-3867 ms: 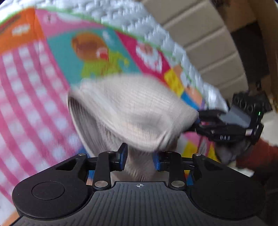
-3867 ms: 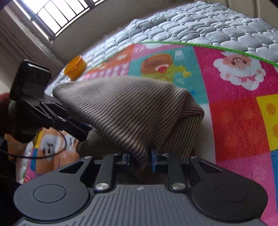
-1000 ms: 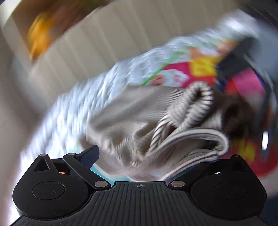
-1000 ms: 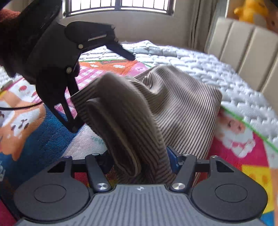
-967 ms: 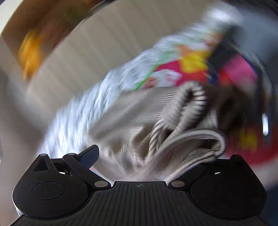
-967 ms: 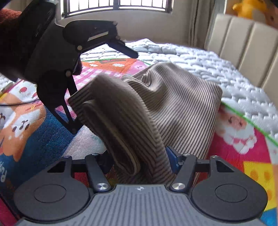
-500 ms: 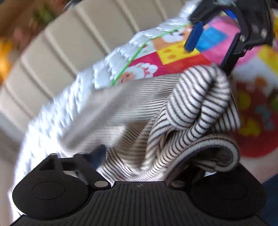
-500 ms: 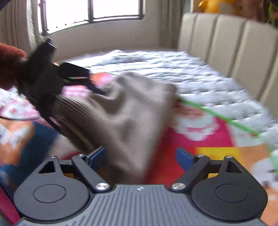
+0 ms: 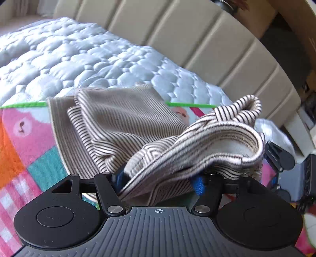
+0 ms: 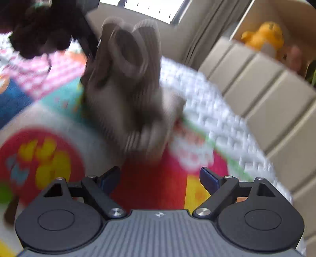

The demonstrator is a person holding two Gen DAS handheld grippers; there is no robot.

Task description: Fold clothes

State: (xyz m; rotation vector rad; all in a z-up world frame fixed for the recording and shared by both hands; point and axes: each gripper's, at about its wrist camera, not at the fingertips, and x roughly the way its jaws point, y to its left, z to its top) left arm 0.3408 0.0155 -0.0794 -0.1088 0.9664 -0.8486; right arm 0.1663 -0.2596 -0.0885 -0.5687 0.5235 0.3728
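Fingers (image 9: 117, 176) of my left gripper (image 9: 158, 179) have just been closing on a thick bunch of the striped garment (image 9: 126, 126); at the bottom centre of the left wrist view the cloth fills the gap between the blue pads and they press on it. From that grip the garment runs up to the middle of the frame, where its folded part lies on the colourful play mat (image 9: 25, 142), across the mat's green edge. One rolled hem loops up at the right. Behind it is the quilted mattress (image 9: 79, 57), and the padded headboard (image 9: 197, 33) crosses the top.

My right gripper (image 10: 160, 178) stands wide apart with nothing between its fingers (image 10: 209, 178); only the red and yellow mat shows in the gap. Its view is blurred. The garment hangs bunched at the upper centre there, held by the left gripper at the upper left. A cardboard box (image 10: 254, 11) at the upper right holds a yellow plush toy (image 10: 264, 35).
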